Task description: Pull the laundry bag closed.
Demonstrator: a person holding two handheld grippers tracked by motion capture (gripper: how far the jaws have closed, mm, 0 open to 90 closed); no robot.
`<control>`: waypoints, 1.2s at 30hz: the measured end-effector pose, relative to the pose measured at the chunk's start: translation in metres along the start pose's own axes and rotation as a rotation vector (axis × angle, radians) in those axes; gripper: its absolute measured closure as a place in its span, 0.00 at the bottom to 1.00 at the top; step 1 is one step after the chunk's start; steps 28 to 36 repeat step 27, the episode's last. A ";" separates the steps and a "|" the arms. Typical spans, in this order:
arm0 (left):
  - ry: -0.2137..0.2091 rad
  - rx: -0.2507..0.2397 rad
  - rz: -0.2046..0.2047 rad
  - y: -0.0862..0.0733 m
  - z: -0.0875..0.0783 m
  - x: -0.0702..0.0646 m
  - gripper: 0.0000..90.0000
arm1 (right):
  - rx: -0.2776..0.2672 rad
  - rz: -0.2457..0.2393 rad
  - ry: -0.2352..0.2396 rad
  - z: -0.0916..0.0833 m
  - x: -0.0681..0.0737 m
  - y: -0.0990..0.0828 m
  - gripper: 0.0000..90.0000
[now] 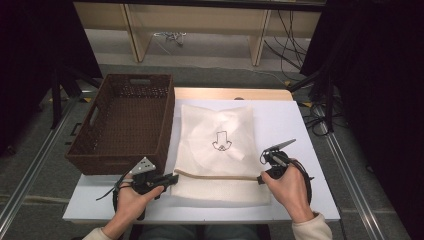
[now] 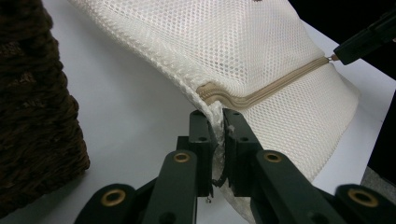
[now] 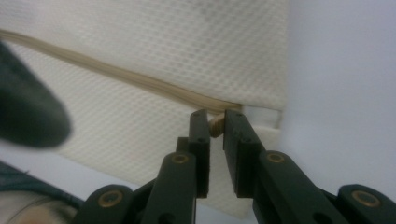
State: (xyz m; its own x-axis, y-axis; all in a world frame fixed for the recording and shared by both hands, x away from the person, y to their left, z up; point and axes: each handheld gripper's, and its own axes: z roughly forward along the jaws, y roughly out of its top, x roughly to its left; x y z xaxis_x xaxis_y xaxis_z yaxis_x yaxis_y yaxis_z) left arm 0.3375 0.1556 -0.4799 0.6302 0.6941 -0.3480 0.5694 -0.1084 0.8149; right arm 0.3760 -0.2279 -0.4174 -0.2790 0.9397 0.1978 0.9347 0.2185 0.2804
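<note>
Nearest, the left gripper (image 2: pixel 215 123) is pinched on the corner fabric of the cream mesh zippered laundry bag (image 1: pixel 216 150) lying on the white table (image 1: pixel 295 125); the right gripper (image 3: pixel 215 122) is nearly closed around the tan zipper pull (image 3: pixel 215 125). If either hold loosens, the pull could slip free. Beyond stands the brown woven basket (image 1: pixel 120 161). No writing can be read, only a black outline emblem (image 1: pixel 221 141).

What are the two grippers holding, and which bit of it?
Both hold the white mesh bag. The left gripper pinches its edge by the zipper's end; the right gripper pinches the tan zipper at its other end.
</note>
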 end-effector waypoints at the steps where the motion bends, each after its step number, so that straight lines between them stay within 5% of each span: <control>1: -0.006 0.004 0.009 0.000 0.000 0.001 0.90 | -0.020 -0.040 0.018 0.001 0.000 0.000 0.89; 4: 0.002 0.012 0.013 -0.001 0.000 0.002 0.86 | -0.017 -0.044 0.080 -0.002 0.011 0.001 0.86; 8: 0.020 0.020 -0.004 -0.003 -0.001 0.003 0.72 | -0.099 -0.096 0.086 -0.002 0.008 0.003 0.81; 9: 0.023 0.024 0.002 -0.004 -0.001 0.004 0.65 | -0.113 -0.059 0.073 -0.004 0.007 0.003 0.80; 14: 0.064 0.005 0.039 -0.006 -0.006 0.001 0.43 | -0.212 -0.030 0.056 -0.011 -0.009 0.004 0.73; 15: 0.071 0.006 0.055 -0.006 -0.007 0.001 0.39 | -0.218 0.014 0.051 -0.013 -0.012 0.003 0.71; 19: 0.101 -0.013 0.082 -0.008 -0.010 -0.002 0.27 | -0.247 0.032 0.053 -0.012 -0.028 0.004 0.67; 23: 0.112 -0.023 0.107 -0.007 -0.011 -0.005 0.23 | -0.271 0.046 0.059 -0.010 -0.039 0.004 0.64; 26: 0.125 -0.045 0.110 -0.005 -0.013 -0.007 0.22 | -0.255 0.065 0.014 -0.010 -0.039 0.004 0.63; 36: 0.126 -0.049 0.109 -0.005 -0.013 -0.008 0.22 | -0.254 0.070 0.023 -0.010 -0.040 0.004 0.62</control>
